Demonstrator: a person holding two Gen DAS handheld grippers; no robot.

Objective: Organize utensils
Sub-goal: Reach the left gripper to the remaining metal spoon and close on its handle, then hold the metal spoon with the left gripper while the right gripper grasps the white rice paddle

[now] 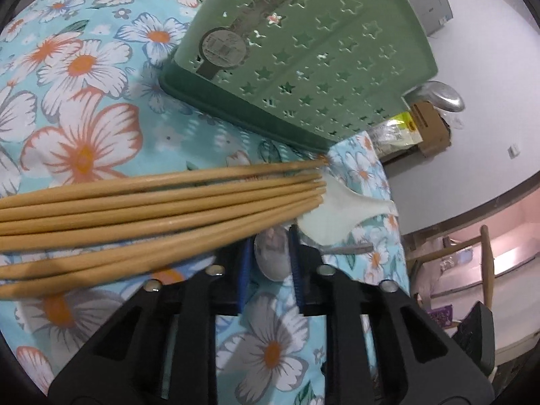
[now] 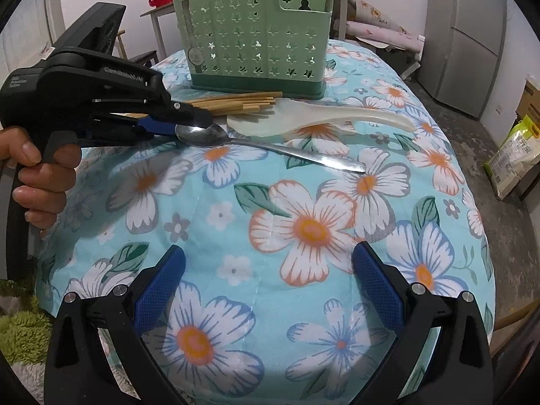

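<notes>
Your left claw point(image 2: 199, 125) is pinched narrow on the bowl of the metal spoon point(image 2: 202, 135), its blue ribbed pads point(image 1: 295, 253) pressing the bowl from both sides. The spoon lies on the floral counter point(image 2: 270, 303), with its polished handle running off to the right. Your right claw point(image 2: 266, 290) hovers above the cloth with its jaws wide and nothing between its blue textured pads.

There is raised lettering on the black body of the left tool, but it is too blurred to read. A round sticker on the green basket point(image 2: 253, 33) is likewise unreadable.

The basket is pale green plastic, pierced with star-shaped holes, and stands behind the bundle of round bamboo chopsticks point(image 2: 243, 101). Beside them lies a smooth, milky-white plastic rice paddle point(image 2: 303, 118).
</notes>
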